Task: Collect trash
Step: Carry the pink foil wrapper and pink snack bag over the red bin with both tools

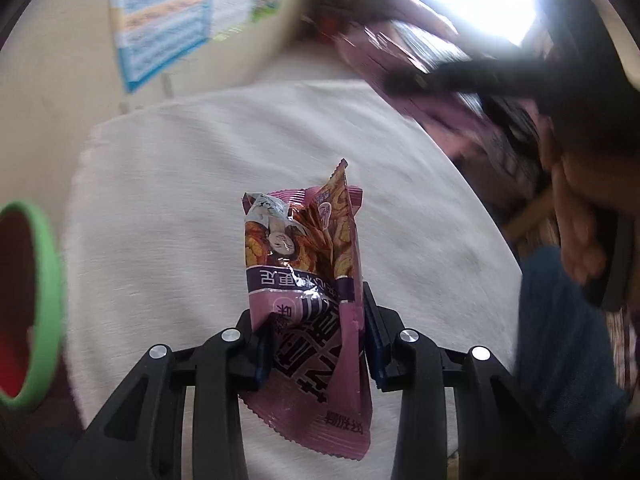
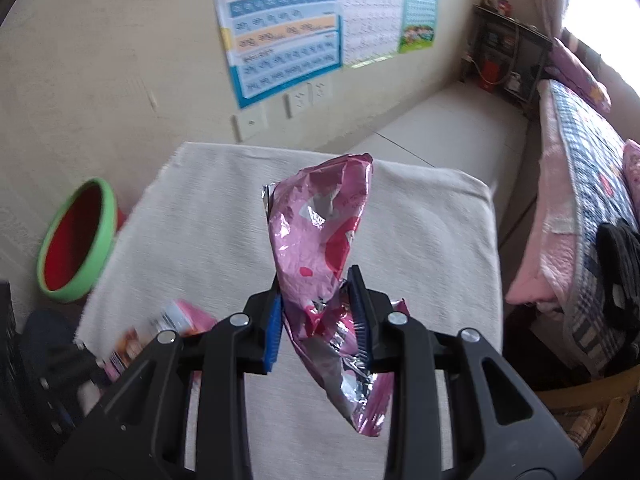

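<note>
My left gripper [image 1: 314, 340] is shut on a pink snack wrapper [image 1: 304, 264] with printed food pictures, lifted above the cloth-covered table [image 1: 180, 184]. My right gripper [image 2: 318, 320] is shut on a crumpled shiny pink foil bag [image 2: 320, 236], held upright over the same table [image 2: 420, 240]. In the right wrist view the left gripper [image 2: 68, 364] shows blurred at the lower left with its wrapper [image 2: 160, 324]. A green-rimmed bin with a red inside [image 1: 24, 300] [image 2: 76, 240] stands off the table's left side.
A hand [image 1: 580, 208] and the dark right gripper body cross the upper right of the left wrist view. A bed with pink and checked covers [image 2: 580, 184] lies to the right. Posters [image 2: 288, 28] and wall sockets hang behind the table.
</note>
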Action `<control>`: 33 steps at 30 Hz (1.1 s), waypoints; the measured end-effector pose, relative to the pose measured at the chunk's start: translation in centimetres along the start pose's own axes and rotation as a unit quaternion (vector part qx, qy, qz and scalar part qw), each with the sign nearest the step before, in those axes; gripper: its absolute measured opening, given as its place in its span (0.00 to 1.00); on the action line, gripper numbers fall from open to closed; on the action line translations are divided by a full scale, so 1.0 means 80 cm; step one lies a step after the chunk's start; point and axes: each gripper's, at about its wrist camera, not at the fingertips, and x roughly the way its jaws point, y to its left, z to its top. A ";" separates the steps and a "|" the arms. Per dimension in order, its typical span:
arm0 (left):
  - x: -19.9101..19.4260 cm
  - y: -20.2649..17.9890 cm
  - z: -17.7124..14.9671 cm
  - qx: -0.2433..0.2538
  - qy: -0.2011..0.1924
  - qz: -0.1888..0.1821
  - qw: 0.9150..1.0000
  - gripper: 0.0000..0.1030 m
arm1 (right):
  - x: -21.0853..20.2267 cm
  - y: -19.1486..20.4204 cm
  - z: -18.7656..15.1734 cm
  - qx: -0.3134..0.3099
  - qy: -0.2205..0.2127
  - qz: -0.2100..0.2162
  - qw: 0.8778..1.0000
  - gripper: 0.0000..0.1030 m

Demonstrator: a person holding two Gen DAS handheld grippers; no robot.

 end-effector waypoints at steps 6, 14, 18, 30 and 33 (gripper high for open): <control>-0.051 0.084 0.003 -0.067 -0.041 0.053 0.996 0.33 | -0.001 0.067 0.020 -0.024 -0.008 0.039 0.999 0.29; -0.120 0.204 -0.011 -0.149 -0.083 0.121 0.978 0.33 | 0.010 0.185 0.052 -0.057 -0.008 0.115 0.992 0.29; -0.143 0.253 -0.027 -0.185 -0.095 0.142 0.968 0.33 | 0.024 0.251 0.067 -0.083 -0.009 0.145 0.986 0.29; -0.170 0.356 -0.049 -0.237 -0.109 0.150 0.954 0.35 | 0.092 0.388 0.068 -0.150 0.036 0.175 0.973 0.29; -0.168 0.365 -0.047 -0.243 -0.110 0.146 0.953 0.47 | 0.111 0.407 0.064 -0.159 0.047 0.177 0.970 0.40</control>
